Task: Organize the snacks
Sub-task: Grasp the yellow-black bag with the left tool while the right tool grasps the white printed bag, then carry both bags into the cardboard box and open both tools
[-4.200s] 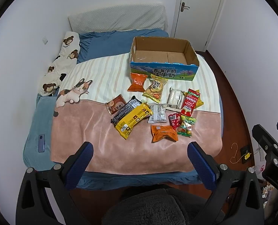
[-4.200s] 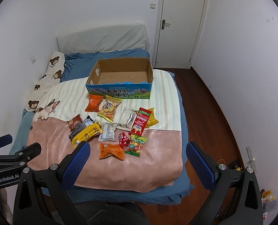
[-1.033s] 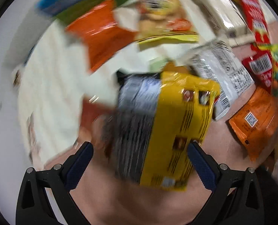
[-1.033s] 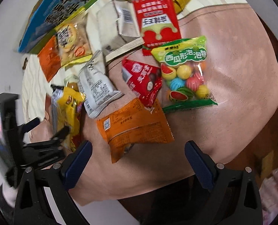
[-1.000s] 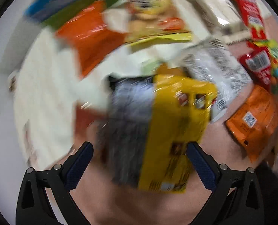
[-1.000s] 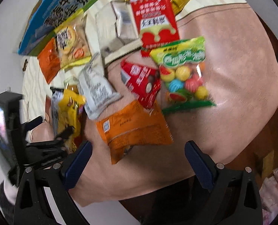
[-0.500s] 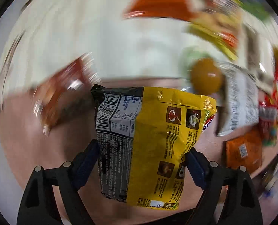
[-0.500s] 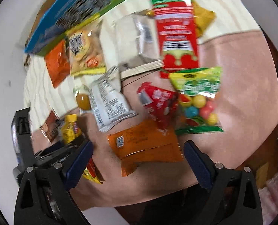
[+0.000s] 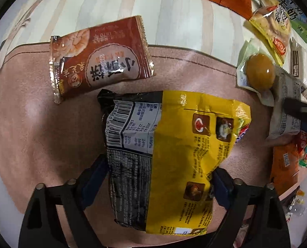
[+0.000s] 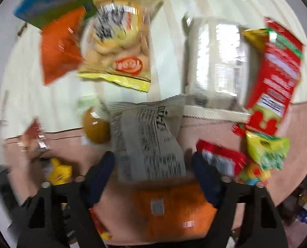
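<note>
My left gripper (image 9: 159, 177) is shut on a yellow and black snack bag (image 9: 170, 144), its blue pads pressing both sides, just above the pink blanket (image 9: 39, 136). A brown rice-cracker packet (image 9: 99, 60) lies just beyond it. In the blurred right wrist view, my right gripper (image 10: 153, 175) straddles a grey-white printed packet (image 10: 151, 140) with its blue fingers at either side; whether it grips the packet is unclear. An orange packet (image 10: 174, 208) lies under the right gripper.
More snacks lie around: a yellow biscuit bag (image 10: 120, 47), an orange bag (image 10: 60, 43), a red tall packet (image 10: 275, 78), a candy bag (image 10: 265, 153), a packed brown egg (image 9: 259, 73). The blue-green box's wall (image 10: 50, 2) stands at the far edge.
The left gripper has closed on the yellow and black bag and lifted it slightly. The right gripper has swung left and down onto the grey-white packet, and its fingers have narrowed.
</note>
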Tool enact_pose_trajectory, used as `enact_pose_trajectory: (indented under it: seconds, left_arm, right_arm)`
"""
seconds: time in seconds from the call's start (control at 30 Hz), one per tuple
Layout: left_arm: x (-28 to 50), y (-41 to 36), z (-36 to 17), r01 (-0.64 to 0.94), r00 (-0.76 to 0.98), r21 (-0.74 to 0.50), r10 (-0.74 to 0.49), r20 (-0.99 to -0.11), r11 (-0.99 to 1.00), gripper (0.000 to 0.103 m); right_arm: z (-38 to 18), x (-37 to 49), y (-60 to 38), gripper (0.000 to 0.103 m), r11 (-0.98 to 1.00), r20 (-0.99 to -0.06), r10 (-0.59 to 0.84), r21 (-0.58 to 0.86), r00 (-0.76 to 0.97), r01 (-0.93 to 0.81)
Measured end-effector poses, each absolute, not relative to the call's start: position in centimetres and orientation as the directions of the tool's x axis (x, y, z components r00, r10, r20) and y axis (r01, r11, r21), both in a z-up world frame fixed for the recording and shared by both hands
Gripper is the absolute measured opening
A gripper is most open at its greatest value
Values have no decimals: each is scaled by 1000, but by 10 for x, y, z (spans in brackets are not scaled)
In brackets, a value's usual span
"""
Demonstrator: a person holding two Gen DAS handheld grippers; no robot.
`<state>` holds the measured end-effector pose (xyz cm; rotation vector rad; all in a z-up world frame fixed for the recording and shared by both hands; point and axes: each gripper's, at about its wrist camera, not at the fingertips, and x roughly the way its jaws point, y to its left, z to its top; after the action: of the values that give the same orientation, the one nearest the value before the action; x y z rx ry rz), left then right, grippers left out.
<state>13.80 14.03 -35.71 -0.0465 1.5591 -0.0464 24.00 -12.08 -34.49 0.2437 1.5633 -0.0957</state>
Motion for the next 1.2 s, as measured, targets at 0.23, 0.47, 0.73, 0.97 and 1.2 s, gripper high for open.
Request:
enact_pose_trajectory:
  seconds: [0.23,0.47,0.73,0.97,1.2]
  left_arm:
    - [120,165,-325,-57,54,-68,-65,-996,996,82]
    - [98,181,-268,-50,139,-100,-93,-986,994,82]
    - [125,182,-151,-63,271,-190,-167,-948,980,82]
    - [236,112,-121,-17,328,-238,-219,-919,971,82]
    - [383,48,-162,6,262,-260,-253,-931,966,82]
  right_arm:
    - [-338,229,-113,48,976,-994,107,112,37,185]
    - [-287,206,-119,45,963,-972,210,225,111,151]
    - [-206,222,-148,44,917,-905,370,392,211,73]
    - [-138,298,-202,44,900,-856,411,435,314,8]
    - [-140,416,-238,44,931,-873,346,366,343,-8]
